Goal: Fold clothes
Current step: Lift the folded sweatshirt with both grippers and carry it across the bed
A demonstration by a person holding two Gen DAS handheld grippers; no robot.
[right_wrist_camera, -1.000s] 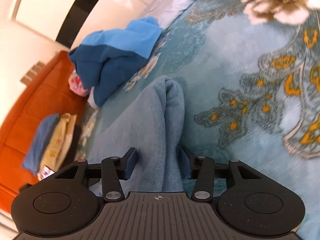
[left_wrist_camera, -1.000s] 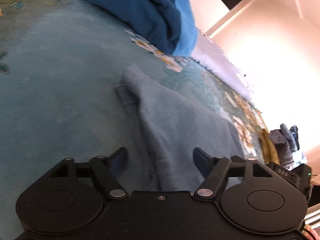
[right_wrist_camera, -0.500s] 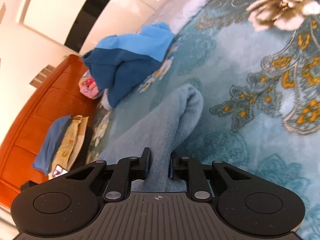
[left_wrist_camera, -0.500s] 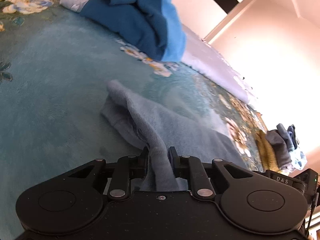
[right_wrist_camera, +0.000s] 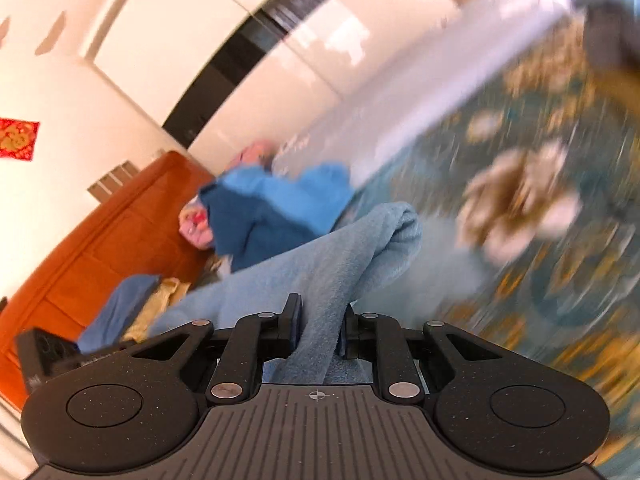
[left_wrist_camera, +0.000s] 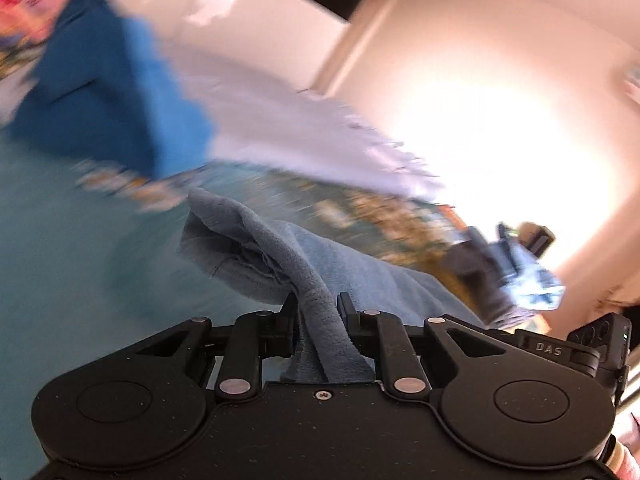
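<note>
**Both grippers lift the light blue garment by its edge**

The left gripper (left_wrist_camera: 316,312) is clenched on a bunched ridge of the light blue garment (left_wrist_camera: 344,264), and the right gripper (right_wrist_camera: 320,320) is clenched on another part of the same cloth (right_wrist_camera: 336,264). In each wrist view the fabric passes between the two fingers and runs back under the camera, so the pads press on it from both sides. I think the two grips are set apart along one edge so that the cloth can hang or spread between them, which a fold needs. Holding only a narrow pinch of the edge lets the rest of the piece fall free.

The garment is soft and fleecy, pale grey-blue, thick enough to keep rounded folds. Its far end is rolled into a loose lump and seems to rest on the bedspread (left_wrist_camera: 60,240), a teal one with a flower pattern, but the background is blurred and I cannot tell if that end touches it or is just above it. Near the gripper the cloth rises in a tight ridge, which suggests it is under some pull.

Behind it lies a darker blue garment (right_wrist_camera: 272,208) in a heap, apart from the held one. It is not yet folded.
</note>
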